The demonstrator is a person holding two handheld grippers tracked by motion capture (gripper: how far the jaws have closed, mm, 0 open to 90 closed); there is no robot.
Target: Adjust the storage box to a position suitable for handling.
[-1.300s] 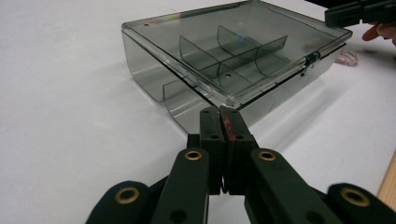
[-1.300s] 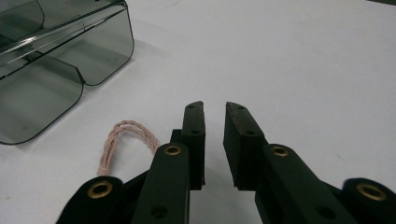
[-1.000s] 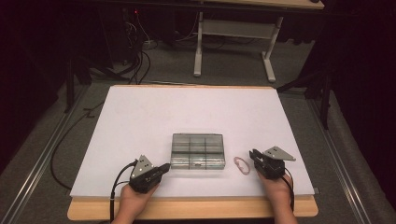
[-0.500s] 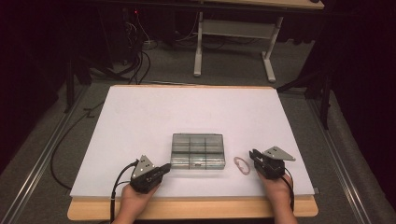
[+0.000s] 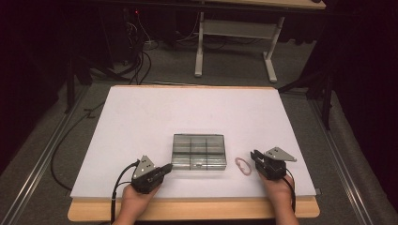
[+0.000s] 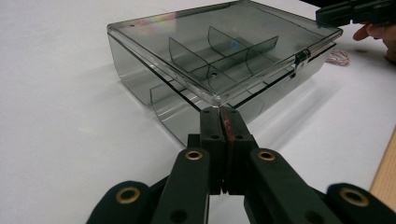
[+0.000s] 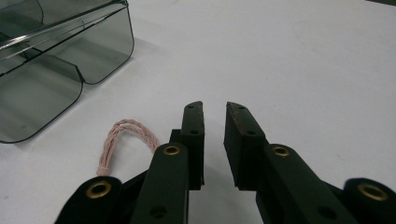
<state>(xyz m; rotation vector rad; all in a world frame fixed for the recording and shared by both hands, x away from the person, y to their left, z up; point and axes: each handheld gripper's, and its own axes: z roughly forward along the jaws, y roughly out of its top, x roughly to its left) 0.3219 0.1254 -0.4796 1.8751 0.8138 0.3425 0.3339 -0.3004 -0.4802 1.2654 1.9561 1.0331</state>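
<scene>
1. Smoky plastic compartment box (image 5: pixel 198 151) sits mid-table, lid down and compartments empty.
2. Left gripper (image 6: pixel 219 112) is clenched, tips at the box's corner.
3. Right gripper (image 7: pixel 215 114) stands slightly parted, empty, beside the unpacked pink cord loop (image 7: pixel 125 140).

- I work in a lab-like recording room: dark surroundings, grey carpeted floor (image 5: pixel 42 154).
- My white-topped wooden table (image 5: pixel 187 112) sits near; black cables (image 5: pixel 136 61) and a white metal desk frame (image 5: pixel 234 42) lie far.

Bare table (image 5: pixel 197 112) beyond the box (image 5: pixel 198 151); cord loop (image 5: pixel 243 166) lies right.
</scene>
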